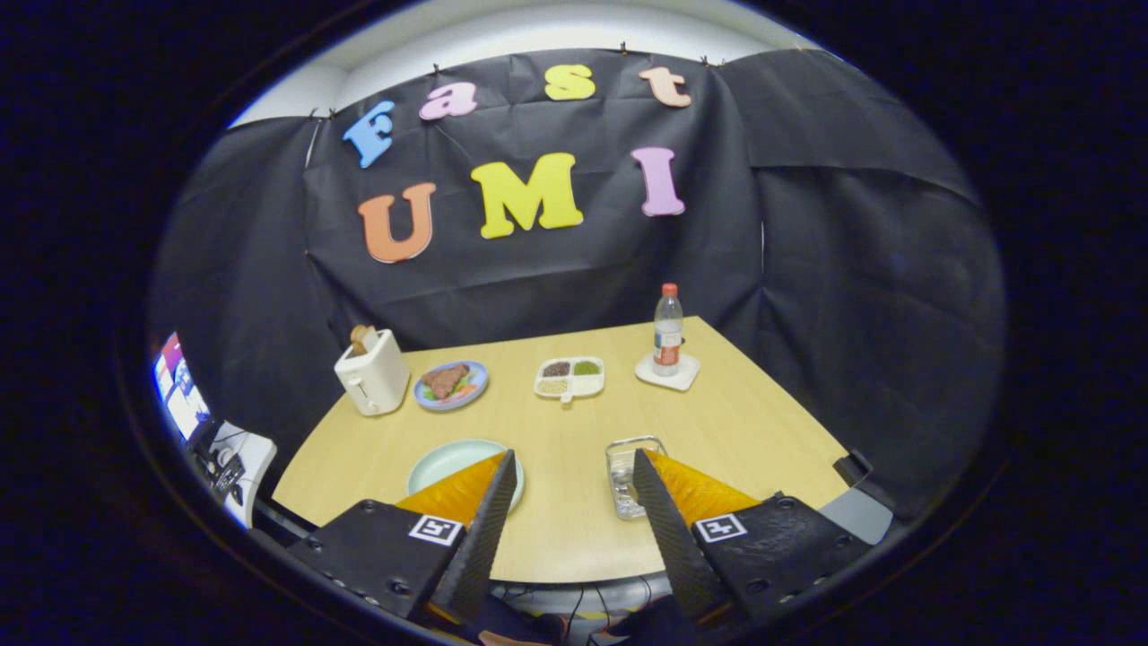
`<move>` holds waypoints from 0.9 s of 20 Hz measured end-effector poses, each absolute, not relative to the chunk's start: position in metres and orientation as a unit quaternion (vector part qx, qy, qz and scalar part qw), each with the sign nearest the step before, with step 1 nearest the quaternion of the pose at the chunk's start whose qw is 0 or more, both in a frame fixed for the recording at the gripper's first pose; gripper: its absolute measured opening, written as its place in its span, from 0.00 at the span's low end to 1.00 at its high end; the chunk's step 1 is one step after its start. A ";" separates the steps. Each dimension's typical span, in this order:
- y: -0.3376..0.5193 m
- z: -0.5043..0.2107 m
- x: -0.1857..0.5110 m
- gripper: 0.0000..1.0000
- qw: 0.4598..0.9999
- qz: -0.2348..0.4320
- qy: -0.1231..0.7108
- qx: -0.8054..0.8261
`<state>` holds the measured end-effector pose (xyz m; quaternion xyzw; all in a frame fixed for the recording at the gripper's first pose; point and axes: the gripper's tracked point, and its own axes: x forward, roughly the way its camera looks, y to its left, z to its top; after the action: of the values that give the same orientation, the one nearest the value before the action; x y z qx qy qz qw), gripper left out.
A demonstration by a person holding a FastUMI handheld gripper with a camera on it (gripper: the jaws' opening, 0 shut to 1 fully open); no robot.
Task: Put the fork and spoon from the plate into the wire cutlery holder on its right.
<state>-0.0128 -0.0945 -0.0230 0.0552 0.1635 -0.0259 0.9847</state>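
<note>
Wooden table [574,431]: plate [444,462], cutlery holder [625,475] behind open hand-held gripper [574,471].

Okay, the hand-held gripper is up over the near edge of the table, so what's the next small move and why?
Probably ease the hand-held gripper forward and down toward the pale green plate. Its fingers are open with nothing between them, the plate lies partly behind one finger, and the wire cutlery holder sits beside the other. I cannot make out the fork or spoon from here.
</note>
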 end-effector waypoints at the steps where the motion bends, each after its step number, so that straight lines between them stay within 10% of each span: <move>1: -0.091 -0.014 -0.019 0.83 0.988 -0.028 0.144 0.050; 18: -0.027 0.033 -0.081 0.97 0.999 -0.026 -0.029 -0.013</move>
<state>-0.0807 -0.0274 0.0331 -0.0126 -0.0288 -0.0265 0.9992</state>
